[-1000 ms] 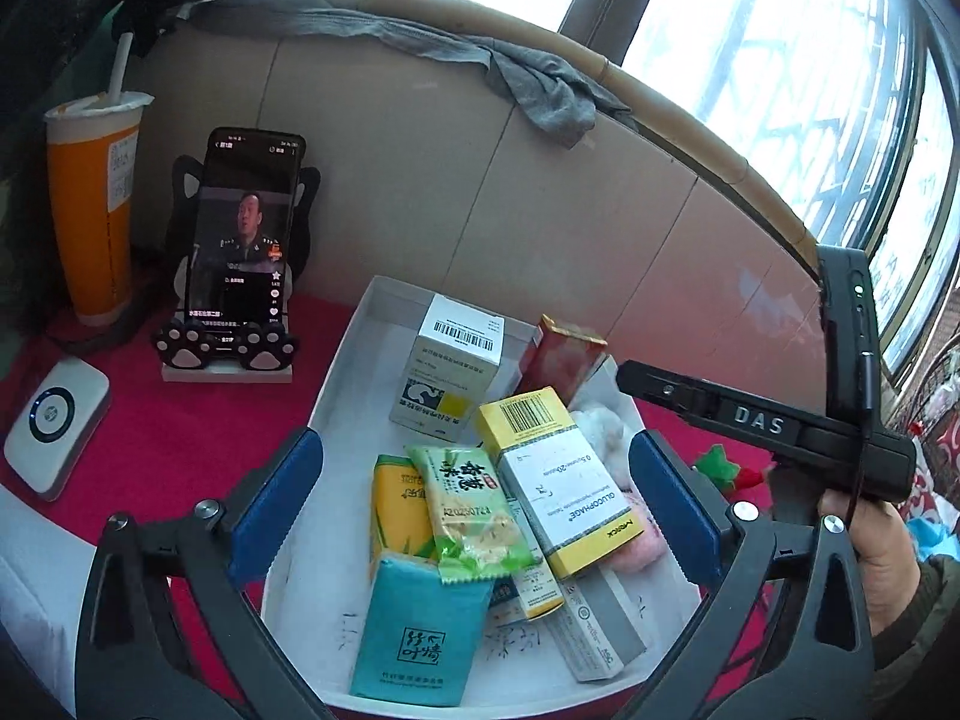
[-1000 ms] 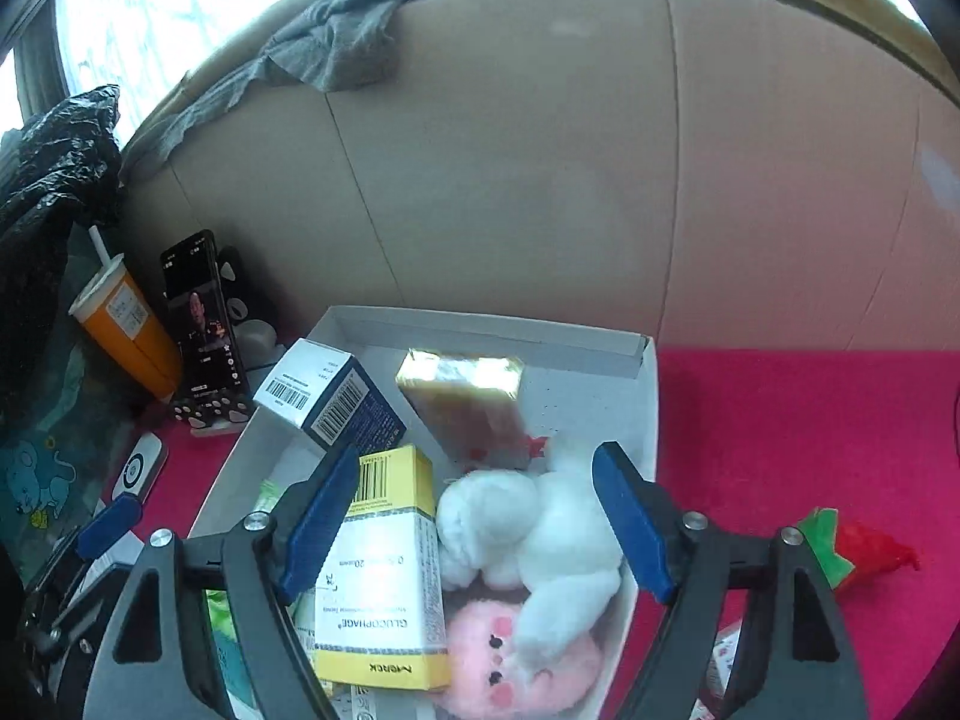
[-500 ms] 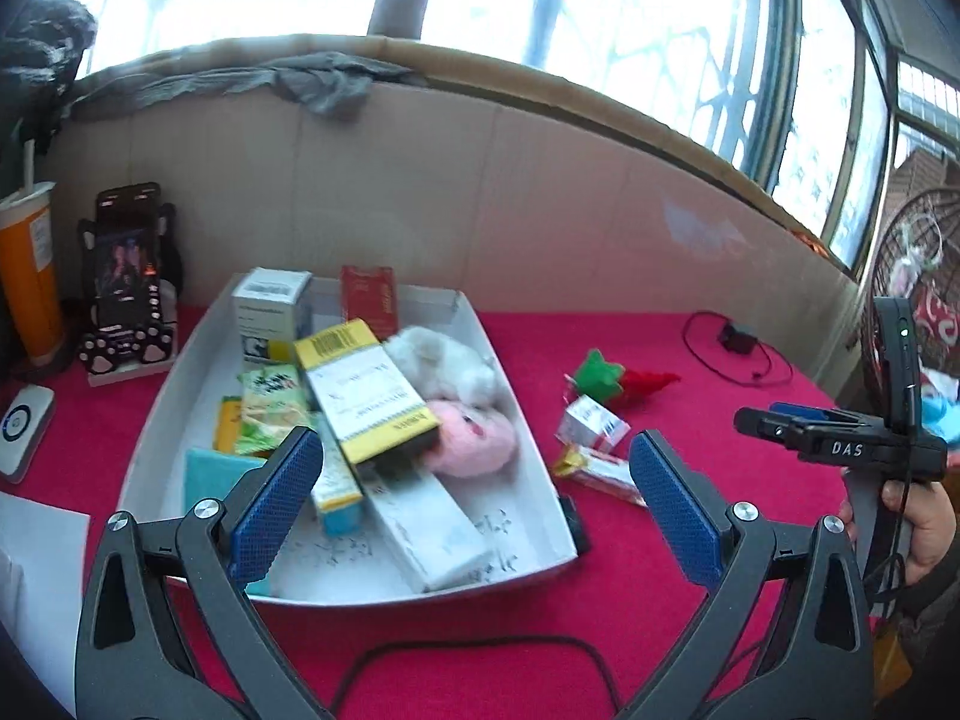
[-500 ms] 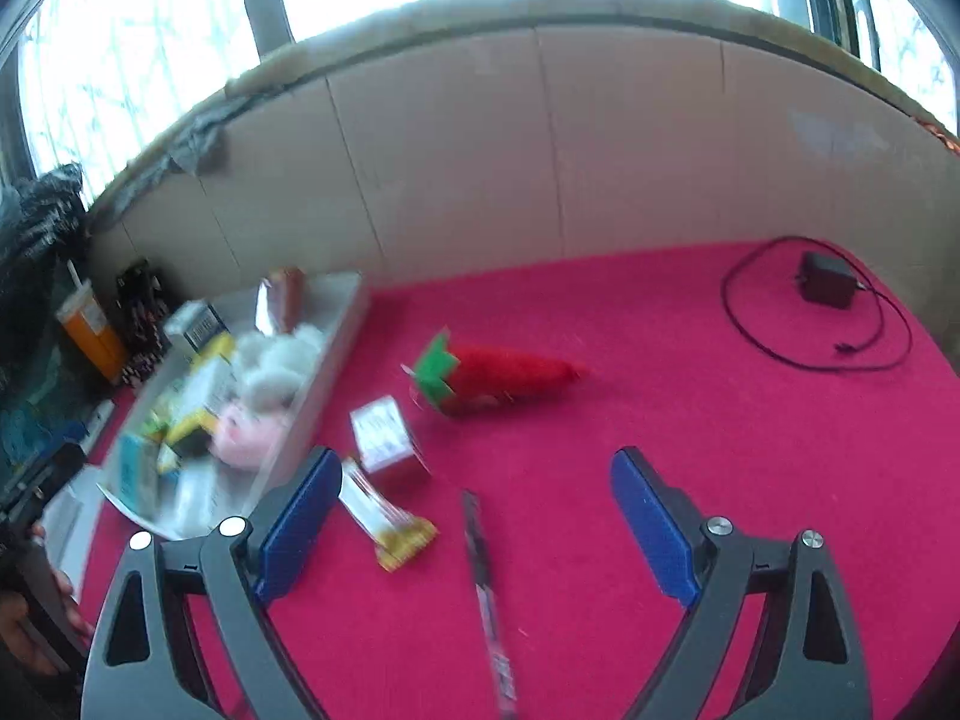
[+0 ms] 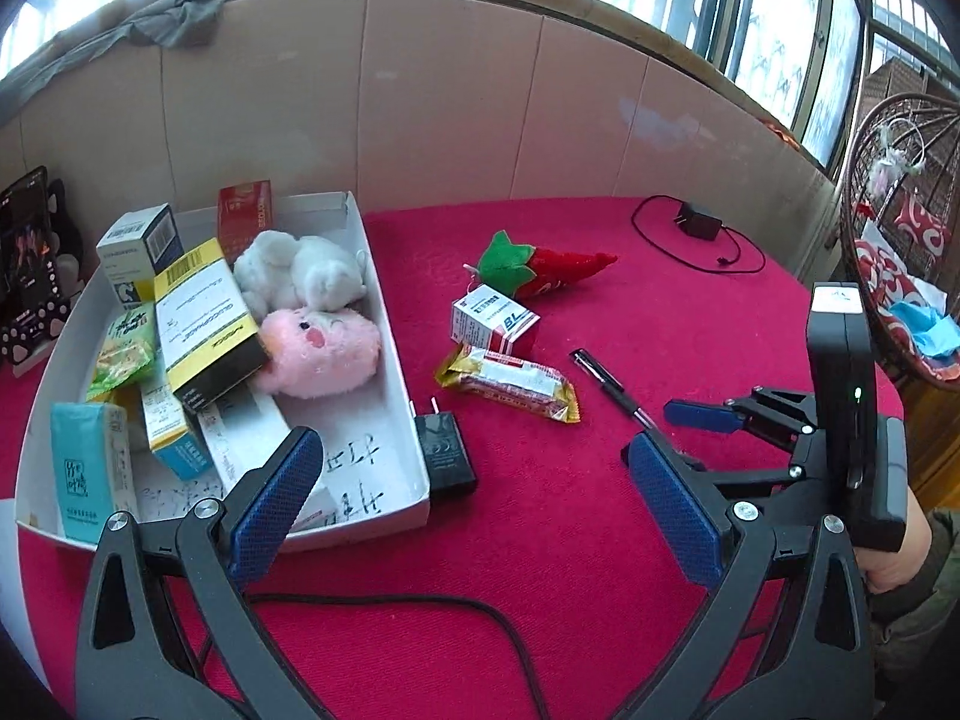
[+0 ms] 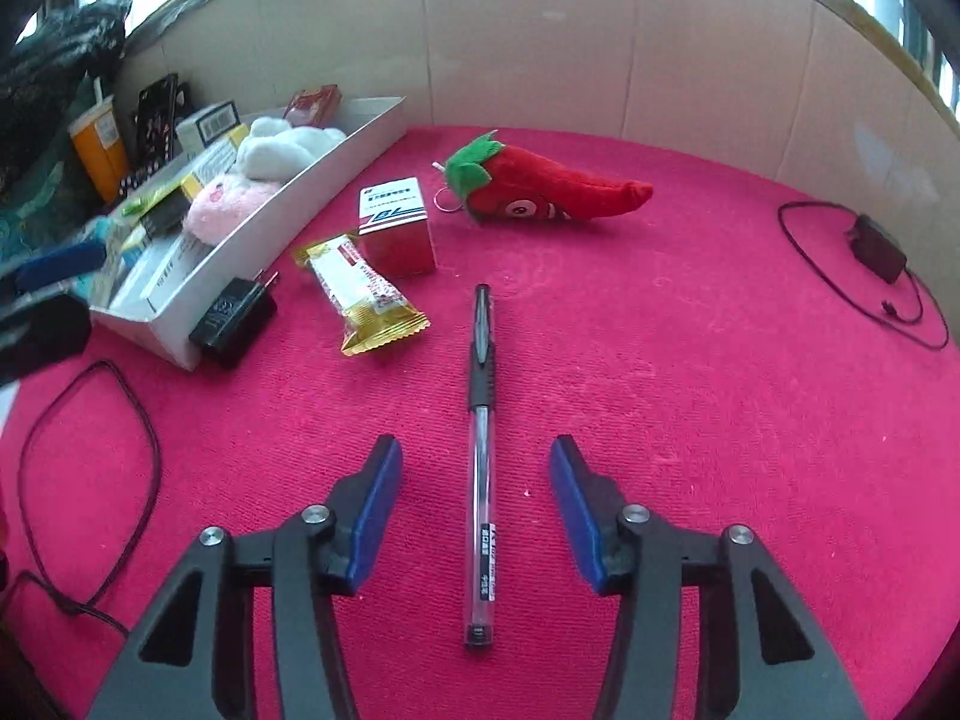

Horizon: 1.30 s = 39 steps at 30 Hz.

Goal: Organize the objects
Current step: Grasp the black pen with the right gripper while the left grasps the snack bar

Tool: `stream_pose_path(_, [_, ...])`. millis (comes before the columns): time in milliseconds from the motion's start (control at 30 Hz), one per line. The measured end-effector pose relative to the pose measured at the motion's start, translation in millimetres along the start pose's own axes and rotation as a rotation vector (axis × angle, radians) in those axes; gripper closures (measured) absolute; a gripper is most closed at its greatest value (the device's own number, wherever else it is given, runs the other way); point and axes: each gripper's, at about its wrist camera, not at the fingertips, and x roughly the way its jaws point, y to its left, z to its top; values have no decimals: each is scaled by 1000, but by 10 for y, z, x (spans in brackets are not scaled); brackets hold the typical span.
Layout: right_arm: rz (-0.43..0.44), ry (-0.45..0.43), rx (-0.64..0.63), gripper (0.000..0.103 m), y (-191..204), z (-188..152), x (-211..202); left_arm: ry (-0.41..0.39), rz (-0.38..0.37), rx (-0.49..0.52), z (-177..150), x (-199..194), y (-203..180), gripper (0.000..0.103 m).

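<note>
Red cloth worktop (image 6: 690, 360) | pen (image 6: 480, 420): clear barrel, black grip and cap, lying flat, cap away from camera | right gripper (image 6: 477, 498): jaws closing, pen between, pads not touching | left gripper (image 5: 474, 510): wide open, empty, near white box (image 5: 393, 324)

Daylit windows (image 5: 762, 18) rise behind a beige tiled wall (image 5: 450, 96).

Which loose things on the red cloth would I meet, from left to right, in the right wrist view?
Black plug adapter → gold snack wrapper → clear pen with black cap → red plush chili → black charger with cable.
</note>
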Motion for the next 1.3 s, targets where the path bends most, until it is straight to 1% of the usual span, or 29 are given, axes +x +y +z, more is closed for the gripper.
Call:
stream_pose_path(33, [-6,-5,-22,59,40,-4,25,12,7,18,52,54,-40,0])
stream_pose_path(67, [7,-6,-29,63,45,-5,20,28,16,40,103,117,-86,0])
stream_pose_path(100, [8,-6,-31,72,42,-11,8,40,16,61,152,179,-139,0])
stream_pose_path(133, [8,-8,-38,95,35,-15,-7,49,9,75,189,239,-180,0])
stream_pose_path(167, [13,-9,-35,96,12,-37,-28,61,2,87,222,305,-222,0])
stream_pose_path(267, [49,-29,15,97,-123,-167,-104,101,-3,120,284,508,-305,0])
stream_pose_path(333, [74,-41,76,97,-251,-245,-157,121,5,145,311,631,-348,0])
stream_pose_path(433, [86,-65,174,97,-463,-336,-240,158,27,191,349,824,-398,0])
stream_pose_path(533, [123,-61,256,97,-618,-354,-219,215,42,188,375,1009,-380,0])
stream_pose_path(633, [141,-61,265,96,-635,-349,-211,247,47,185,391,1137,-366,0])
stream_pose_path(733, [156,-61,261,96,-659,-341,-209,303,60,214,364,1273,-390,0])
stream_pose_path(800, [169,-61,274,96,-694,-358,-208,313,79,253,348,1323,-438,0])
stream_pose_path(833, [178,-61,284,96,-715,-361,-201,325,77,254,339,1351,-445,0])
stream_pose_path(867, [185,-61,295,96,-734,-367,-197,331,70,244,327,1372,-439,0])
stream_pose_path(900, [193,-62,304,96,-750,-367,-189,318,64,242,322,1364,-436,1])
stream_pose_path(933, [197,-62,310,96,-758,-370,-180,313,60,246,307,1353,-439,3])
stream_pose_path(967, [198,-63,314,96,-762,-372,-183,308,46,248,297,1343,-435,9])
stream_pose_path(1033, [197,-64,317,96,-766,-376,-184,307,16,250,279,1301,-438,17])
stream_pose_path(1100, [198,-64,319,96,-765,-377,-184,302,17,260,259,1265,-440,21])
stream_pose_path(1167, [197,-64,319,96,-763,-377,-184,284,19,276,228,1206,-447,28])
stream_pose_path(1300, [196,-64,323,96,-765,-378,-185,251,3,266,147,1080,-460,30])
